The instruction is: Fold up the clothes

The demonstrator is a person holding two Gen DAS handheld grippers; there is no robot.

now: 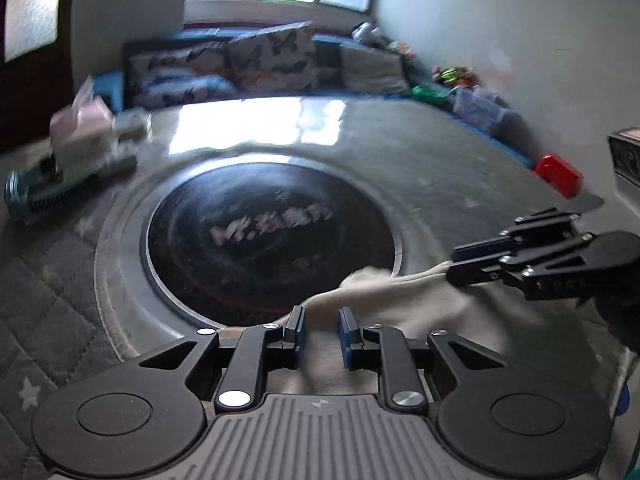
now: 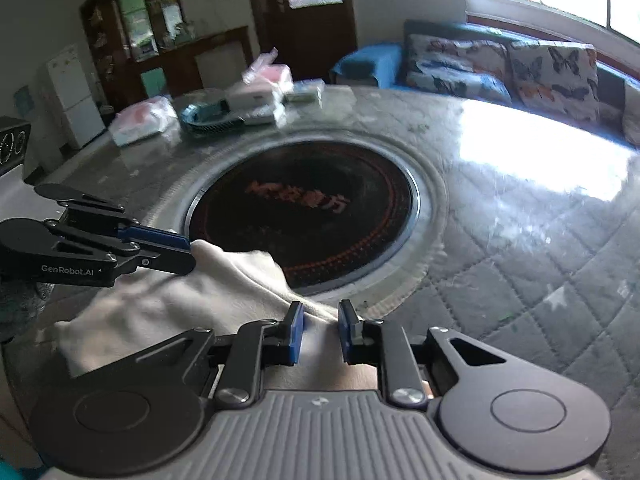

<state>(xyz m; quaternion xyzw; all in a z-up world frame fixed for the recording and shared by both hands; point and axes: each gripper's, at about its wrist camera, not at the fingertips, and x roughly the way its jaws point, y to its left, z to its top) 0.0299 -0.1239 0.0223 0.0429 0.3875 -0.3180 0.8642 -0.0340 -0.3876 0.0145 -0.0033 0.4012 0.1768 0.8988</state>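
A cream garment (image 1: 404, 304) lies bunched at the near edge of the round table, partly over the black glass hob (image 1: 272, 240); it also shows in the right wrist view (image 2: 192, 296). My left gripper (image 1: 322, 330) is open, its jaws a little apart over the cloth's edge. It also shows in the right wrist view (image 2: 188, 254), its tips at the cloth's far corner. My right gripper (image 2: 321, 330) is open over the cloth's near fold. It also shows in the left wrist view (image 1: 456, 266), touching the cloth.
A grey quilted cover (image 2: 540, 272) spreads over the table. Boxes and packets (image 2: 256, 96) and a blue dish (image 2: 208, 118) sit at its far side. A sofa with butterfly cushions (image 2: 500, 68) stands behind. A red box (image 1: 558, 174) lies at right.
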